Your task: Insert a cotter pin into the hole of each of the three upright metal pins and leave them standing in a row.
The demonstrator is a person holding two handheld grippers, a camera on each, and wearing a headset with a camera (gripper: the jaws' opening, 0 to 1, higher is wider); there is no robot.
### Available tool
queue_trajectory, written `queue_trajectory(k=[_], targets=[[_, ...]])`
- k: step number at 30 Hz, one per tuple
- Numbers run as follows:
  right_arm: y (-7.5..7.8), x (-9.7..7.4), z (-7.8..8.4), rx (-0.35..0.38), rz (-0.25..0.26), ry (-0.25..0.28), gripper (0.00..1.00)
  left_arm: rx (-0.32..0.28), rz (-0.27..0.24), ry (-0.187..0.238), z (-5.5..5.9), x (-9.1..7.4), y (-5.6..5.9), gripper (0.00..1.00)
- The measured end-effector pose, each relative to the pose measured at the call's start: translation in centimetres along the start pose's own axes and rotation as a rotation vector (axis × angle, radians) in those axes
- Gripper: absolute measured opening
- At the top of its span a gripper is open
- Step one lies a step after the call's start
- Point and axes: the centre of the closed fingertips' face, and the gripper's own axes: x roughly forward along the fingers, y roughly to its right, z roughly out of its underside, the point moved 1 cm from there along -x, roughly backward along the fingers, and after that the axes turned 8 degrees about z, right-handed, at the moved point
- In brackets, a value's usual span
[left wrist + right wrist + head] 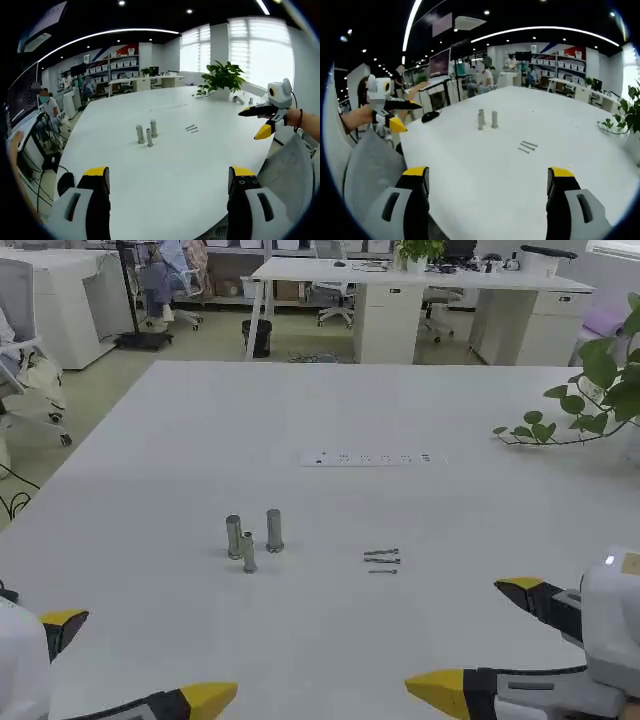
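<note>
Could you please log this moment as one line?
left gripper: open, empty | right gripper: open, empty | metal pins: three upright, clustered | cotter pins: loose on table

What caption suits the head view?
Three upright metal pins cluster on a white table, cotter pins lying to their right; left gripper and right gripper open at the near edge.

The tabletop (150,440) is plain white, the three metal pins (247,540) and the cotter pins (381,559) silver-grey, the left gripper (137,658) and right gripper (478,633) white with black, yellow-tipped jaws, and the plant (600,390) at the tabletop's right edge green.
</note>
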Motion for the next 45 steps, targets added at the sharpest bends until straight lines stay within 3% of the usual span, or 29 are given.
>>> queue_trajectory(k=[22,45], targets=[[-0.04,-0.38,-0.25,0.023,0.000,0.026,1.00,0.011,-0.020,-0.004,0.07,-0.41,-0.21,0.93],[-0.56,0.19,-0.31,-0.008,-0.015,0.020,1.00,0.016,-0.021,0.001,0.08,-0.68,-0.13,0.91]])
